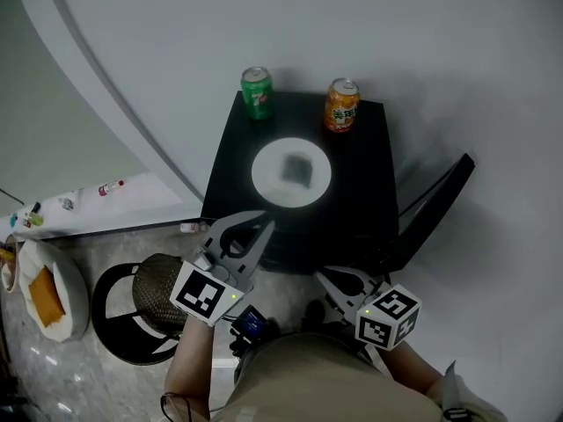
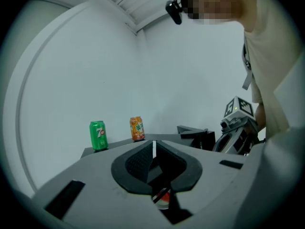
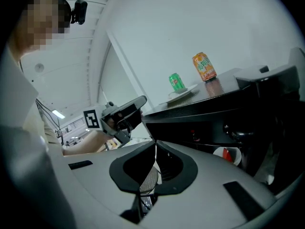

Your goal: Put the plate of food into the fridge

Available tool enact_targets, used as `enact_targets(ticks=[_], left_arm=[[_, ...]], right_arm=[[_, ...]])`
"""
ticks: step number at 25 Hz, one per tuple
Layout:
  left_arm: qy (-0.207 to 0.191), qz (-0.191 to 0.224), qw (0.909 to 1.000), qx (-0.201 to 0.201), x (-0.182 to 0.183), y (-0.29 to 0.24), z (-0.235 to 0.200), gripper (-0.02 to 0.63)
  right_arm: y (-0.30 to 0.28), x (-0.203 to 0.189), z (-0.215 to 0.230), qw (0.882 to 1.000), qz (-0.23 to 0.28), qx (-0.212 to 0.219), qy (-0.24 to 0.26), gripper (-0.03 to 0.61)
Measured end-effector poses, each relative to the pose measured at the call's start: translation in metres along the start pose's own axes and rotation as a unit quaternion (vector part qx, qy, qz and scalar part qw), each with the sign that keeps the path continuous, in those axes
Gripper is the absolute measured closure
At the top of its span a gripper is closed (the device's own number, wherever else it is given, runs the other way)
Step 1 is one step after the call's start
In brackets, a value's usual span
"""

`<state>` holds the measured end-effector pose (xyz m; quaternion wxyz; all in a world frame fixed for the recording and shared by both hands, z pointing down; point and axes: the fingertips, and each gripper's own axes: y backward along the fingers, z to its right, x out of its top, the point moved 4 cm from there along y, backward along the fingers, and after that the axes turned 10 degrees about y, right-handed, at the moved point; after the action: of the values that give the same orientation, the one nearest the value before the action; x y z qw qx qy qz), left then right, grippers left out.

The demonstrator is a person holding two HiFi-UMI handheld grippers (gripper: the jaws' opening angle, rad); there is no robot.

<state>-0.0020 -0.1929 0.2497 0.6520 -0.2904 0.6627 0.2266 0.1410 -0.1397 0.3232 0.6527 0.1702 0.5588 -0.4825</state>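
Observation:
A white plate [image 1: 290,172] with a dark piece of food lies on top of the small black fridge [image 1: 361,192]; in the right gripper view the plate [image 3: 180,94] shows as a thin edge. The fridge door [image 1: 435,205] stands open at the right. My left gripper [image 1: 266,225] is shut and empty, its tips at the fridge's front edge just below the plate. Lower down in front of the open fridge, my right gripper [image 1: 323,275] is also shut with nothing in it. In their own views the left gripper [image 2: 153,147] and the right gripper [image 3: 155,149] both show closed jaws.
A green can [image 1: 257,92] and an orange can [image 1: 342,105] stand at the back of the fridge top, against the white wall. On the floor at the left are a woven basket on a black ring [image 1: 149,301], a white bag [image 1: 48,293] and a small bottle [image 1: 192,228].

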Motion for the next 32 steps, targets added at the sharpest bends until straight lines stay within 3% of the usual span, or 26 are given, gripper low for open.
enact_targets(ticks=[3,4,5,6,8,11,15,17,26,29,32], left_arm=[[-0.022,-0.006,0.9997,-0.009,0.002,-0.004,-0.001,0.600],[-0.028,-0.010,0.9995,-0.015,0.002,-0.006,-0.001,0.566],[-0.035,-0.014,0.9990,-0.023,0.003,-0.009,0.000,0.460],[-0.046,-0.020,0.9983,-0.031,0.003,-0.011,0.001,0.406],[-0.075,-0.036,0.9954,-0.048,0.004,-0.017,0.004,0.347],[-0.125,-0.073,0.9876,-0.060,0.000,-0.022,0.007,0.324],[-0.210,-0.132,0.9668,-0.060,-0.010,-0.032,0.006,0.318],[-0.234,-0.151,0.9580,-0.066,-0.014,-0.036,0.007,0.318],[-0.285,-0.202,0.9306,-0.108,-0.025,-0.050,0.013,0.308],[-0.283,-0.214,0.9277,-0.118,-0.028,-0.051,0.013,0.308],[-0.288,-0.239,0.9185,-0.128,-0.037,-0.052,0.013,0.308]], right_arm=[[-0.001,-0.001,0.001,1.000,-0.002,0.004,-0.001,0.557],[-0.001,-0.002,0.001,1.000,-0.002,0.004,-0.001,0.557],[-0.001,-0.002,0.001,1.000,-0.002,0.005,-0.001,0.557],[-0.001,-0.002,0.001,1.000,-0.002,0.005,-0.002,0.557],[0.000,-0.003,0.002,1.000,-0.002,0.003,-0.004,0.557],[0.002,-0.004,0.004,1.000,-0.001,0.001,-0.006,0.557],[0.002,-0.006,0.006,1.000,-0.001,-0.002,-0.011,0.557],[0.002,-0.006,0.006,1.000,-0.002,-0.002,-0.012,0.557],[-0.003,-0.006,0.007,1.000,-0.009,0.002,-0.011,0.557],[-0.005,-0.007,0.008,1.000,-0.009,0.005,-0.010,0.557],[-0.007,-0.006,0.009,1.000,-0.010,0.007,-0.011,0.557]])
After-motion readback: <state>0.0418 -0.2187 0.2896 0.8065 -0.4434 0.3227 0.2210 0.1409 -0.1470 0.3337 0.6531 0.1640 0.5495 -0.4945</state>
